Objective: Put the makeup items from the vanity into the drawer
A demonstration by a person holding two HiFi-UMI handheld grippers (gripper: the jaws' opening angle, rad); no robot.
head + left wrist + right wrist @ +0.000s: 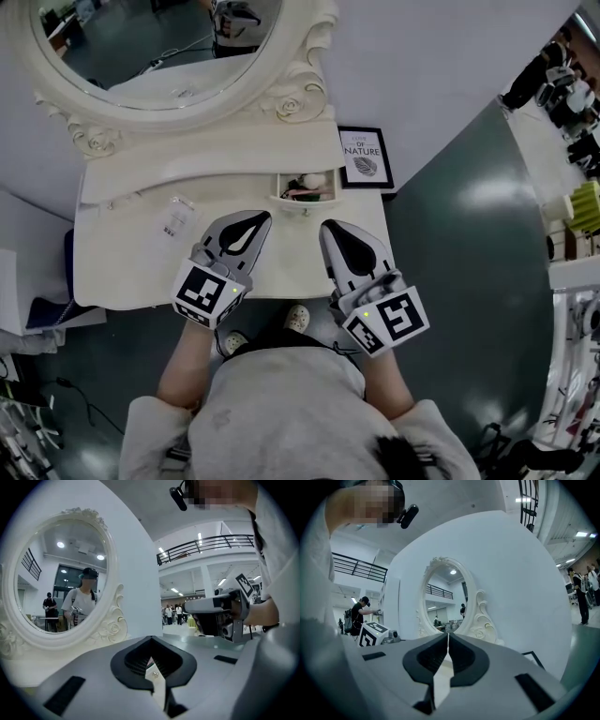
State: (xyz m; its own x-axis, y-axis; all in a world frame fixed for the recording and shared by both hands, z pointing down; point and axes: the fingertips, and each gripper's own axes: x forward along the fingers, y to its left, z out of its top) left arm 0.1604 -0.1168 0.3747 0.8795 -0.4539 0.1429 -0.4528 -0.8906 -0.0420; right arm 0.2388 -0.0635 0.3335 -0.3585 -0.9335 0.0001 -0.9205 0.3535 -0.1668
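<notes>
Over the cream vanity table (131, 262), in the head view, both tools hang side by side near the front edge. The left tool (260, 218) has its jaws pressed together with nothing between them. The right tool (329, 226) is likewise closed and empty. Just beyond their tips a small drawer (319, 201) stands pulled open, with pink and white makeup items (305, 186) lying inside it. A clear little container (176, 217) lies on the table to the left of the left tool, near it but apart. An oval mirror (159, 47) in a carved frame rises at the back, and a framed print (364, 157) stands at the right.

Through the left gripper view, the left tool (151, 640) shows its jaws meeting at the tips, gripping nothing. The mirror (56, 573) fills the left side, and the right tool (188, 606) reaches in from the right.

Through the right gripper view, the right tool (448, 635) has its jaws closed to a thin slit, empty. The mirror (447, 597) stands straight ahead, the framed print (534, 658) peeks in low at the right, and the left tool's marker cube (372, 634) sits at the left.
</notes>
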